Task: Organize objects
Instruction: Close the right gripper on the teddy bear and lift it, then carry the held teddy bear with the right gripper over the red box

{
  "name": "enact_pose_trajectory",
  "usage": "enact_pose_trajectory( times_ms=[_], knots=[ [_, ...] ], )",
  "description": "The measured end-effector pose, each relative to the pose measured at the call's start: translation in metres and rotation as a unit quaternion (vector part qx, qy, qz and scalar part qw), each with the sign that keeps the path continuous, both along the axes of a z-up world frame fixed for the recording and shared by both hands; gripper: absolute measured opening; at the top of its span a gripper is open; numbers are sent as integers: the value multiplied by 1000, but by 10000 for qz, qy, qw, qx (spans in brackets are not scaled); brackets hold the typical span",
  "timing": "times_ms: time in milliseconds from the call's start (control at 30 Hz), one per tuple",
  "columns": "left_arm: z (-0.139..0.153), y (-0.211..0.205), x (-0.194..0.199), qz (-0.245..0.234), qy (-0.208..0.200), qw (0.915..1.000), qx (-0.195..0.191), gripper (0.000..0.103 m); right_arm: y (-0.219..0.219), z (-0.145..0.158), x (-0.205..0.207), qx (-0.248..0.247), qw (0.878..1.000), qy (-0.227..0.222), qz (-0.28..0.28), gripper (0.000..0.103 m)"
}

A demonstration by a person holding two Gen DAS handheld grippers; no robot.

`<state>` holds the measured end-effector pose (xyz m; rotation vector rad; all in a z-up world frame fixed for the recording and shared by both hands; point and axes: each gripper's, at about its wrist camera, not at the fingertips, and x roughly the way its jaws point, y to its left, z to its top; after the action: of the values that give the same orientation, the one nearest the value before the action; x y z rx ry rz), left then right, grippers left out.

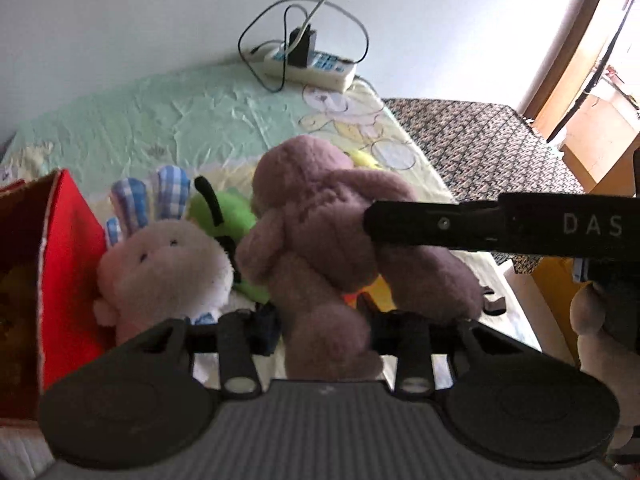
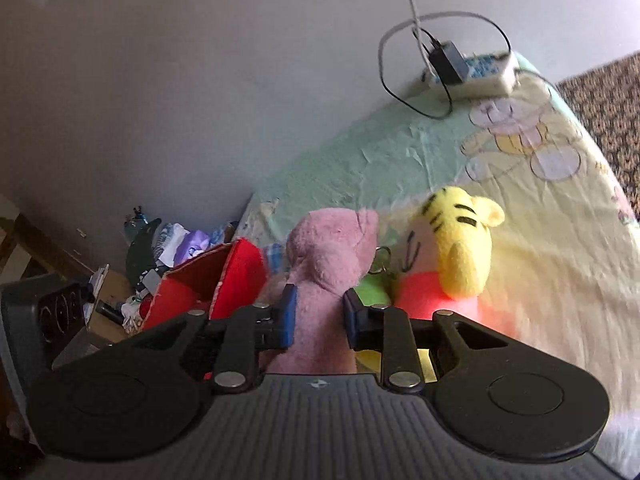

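The fuzzy mauve-pink plush animal (image 1: 320,248) is the toy in the middle of it all. It has soft, worn fur, a round head, thick floppy arms and a stubby leg. It sits above the pale green and yellow cartoon bed sheet (image 1: 192,120), right in front of the other toys.

The left gripper (image 1: 326,330) has its jaws closed tight on the lower part of this toy. The right gripper (image 2: 318,316) has its blue pads (image 2: 289,316) pressed on both sides of the toy's body, so both grippers hold the same toy. In the left wrist view, one long black finger of the right gripper reaches across the toy's arm.

Just behind it on the left lies a pale pink and white plush bunny with blue checked ears (image 1: 164,264). Beside that is a bright green plush toy with a black stripe (image 1: 224,216). A yellow tiger-striped plush toy with an orange-red body (image 2: 460,256) lies close on the right, maybe touching, but the view is blurry there.

A red fabric box (image 1: 68,256) stands open at the left edge of the sheet. A white power strip with black cables (image 1: 316,66) lies at the far end by the wall.
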<state>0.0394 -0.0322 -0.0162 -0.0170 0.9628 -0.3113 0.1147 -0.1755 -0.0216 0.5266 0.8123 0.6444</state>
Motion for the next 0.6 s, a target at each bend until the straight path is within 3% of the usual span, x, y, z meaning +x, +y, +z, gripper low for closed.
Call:
enact_pose_trajectory(
  times_ms=[333,600],
  knots=[
    [39,19,-39,58,-575,9983,24,35,27,30,-29,188,9970,-737,140,26],
    [64,81,-64,307,-1020,9943,78,35,94,43,-31,264,9928,-1116,355,26]
  ],
)
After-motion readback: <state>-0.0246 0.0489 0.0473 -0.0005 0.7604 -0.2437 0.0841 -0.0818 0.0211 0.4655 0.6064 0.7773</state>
